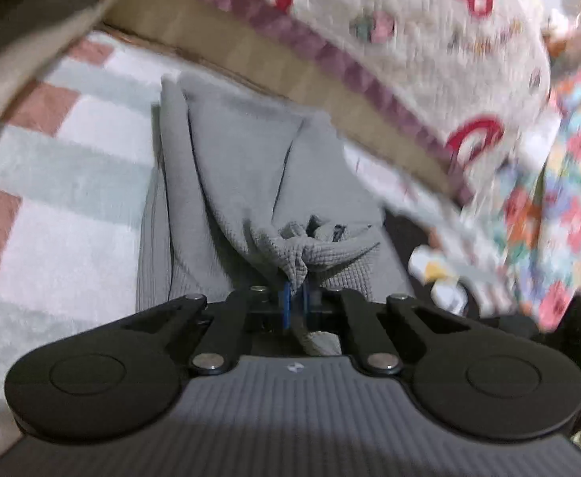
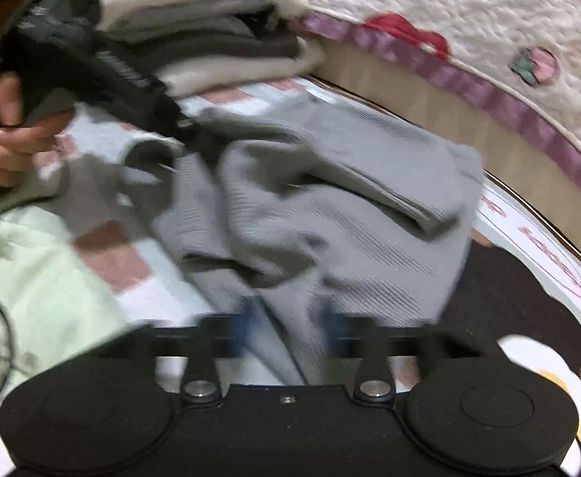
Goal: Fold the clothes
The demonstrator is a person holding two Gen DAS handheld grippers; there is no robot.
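A grey knit garment point(image 1: 246, 167) lies partly folded on a checked pink, white and pale green blanket point(image 1: 60, 206). My left gripper point(image 1: 296, 294) is shut on a bunched edge of the garment, its blue pads pinching the fabric. In the right wrist view the same garment point(image 2: 330, 206) lies crumpled with a sleeve folded across it. My right gripper point(image 2: 290, 326) is open, its blue pads apart on either side of a strip of the garment; the view is blurred. The left gripper point(image 2: 189, 135) shows there too, held by a hand at the garment's far left.
A stack of folded white and grey clothes point(image 2: 211, 28) sits at the back. A bed with a wooden side point(image 2: 449, 119) and a white quilt with red print point(image 2: 469, 8) runs along the right. A dark garment with a white and yellow print point(image 2: 529, 278) lies at the right.
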